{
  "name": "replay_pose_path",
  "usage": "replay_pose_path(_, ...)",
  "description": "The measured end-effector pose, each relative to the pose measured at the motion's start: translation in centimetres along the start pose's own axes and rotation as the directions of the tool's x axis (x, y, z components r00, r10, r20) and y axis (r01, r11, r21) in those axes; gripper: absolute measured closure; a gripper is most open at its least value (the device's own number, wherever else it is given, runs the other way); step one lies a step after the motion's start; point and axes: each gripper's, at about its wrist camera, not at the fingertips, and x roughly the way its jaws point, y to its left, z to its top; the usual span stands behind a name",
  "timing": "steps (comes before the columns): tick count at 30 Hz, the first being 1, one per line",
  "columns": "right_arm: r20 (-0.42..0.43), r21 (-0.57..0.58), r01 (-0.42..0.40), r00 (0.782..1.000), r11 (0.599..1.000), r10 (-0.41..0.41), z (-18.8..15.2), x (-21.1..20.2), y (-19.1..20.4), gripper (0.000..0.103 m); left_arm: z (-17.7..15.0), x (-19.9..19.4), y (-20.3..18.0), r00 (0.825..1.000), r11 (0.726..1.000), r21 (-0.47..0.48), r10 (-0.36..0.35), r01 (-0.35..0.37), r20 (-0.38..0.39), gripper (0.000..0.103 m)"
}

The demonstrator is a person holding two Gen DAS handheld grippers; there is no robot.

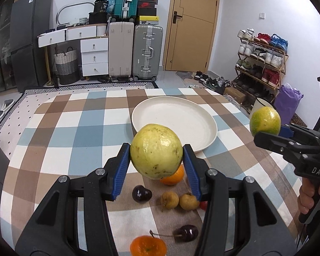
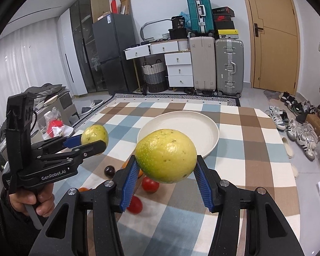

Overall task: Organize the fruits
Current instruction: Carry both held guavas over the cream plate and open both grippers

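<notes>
Left wrist view: tangerine [image 1: 148, 246] lies nearest, at the bottom edge, with two cherries [image 1: 141, 193], two longans [image 1: 169, 200] and an orange [image 1: 173, 176] on the checked cloth [image 1: 53, 145] below your left gripper [image 1: 156, 154]. Its blue pads are closed on a pale guava [image 1: 156, 151], held clear of the cloth, just short of the plate [image 1: 202, 123], which holds nothing. Your right gripper [image 1: 266, 131] shows at the right edge, clamped on a greener guava [image 1: 265, 121]. Judged step: carry both to the plate. Lower each until it touches the dish before easing the pads apart, one side at a time, since round fruit will likely roll; set them apart so they do not knock. Right wrist view: right gripper [image 2: 166, 162] grips the green guava [image 2: 166, 155] at its widest part, plate [image 2: 211, 136] just beyond. Only this view shows two tomatoes [image 2: 150, 184] under the fingers and your hand [image 2: 32, 200] on the left gripper's [image 2: 95, 140] handle; only the left view shows the longans and the tangerine clearly.
</notes>
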Motion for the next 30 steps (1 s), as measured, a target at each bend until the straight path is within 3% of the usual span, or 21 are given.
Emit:
replay_pose_path(19, -0.103, 0.054, 0.017, 0.995, 0.998, -0.012, 1.2, 9.9, -4.1, 0.05, 3.1, 8.4, -1.8, 0.999, 0.999, 0.041, 0.008, -0.006, -0.052, 0.056)
replay_pose_path(30, -0.151, 0.038, 0.026, 0.988, 0.999, -0.02, 1.7, 12.4, -5.2, 0.05, 3.5, 12.6, -3.1, 0.981, 0.993, 0.116, 0.045, -0.024, -0.187, 0.056)
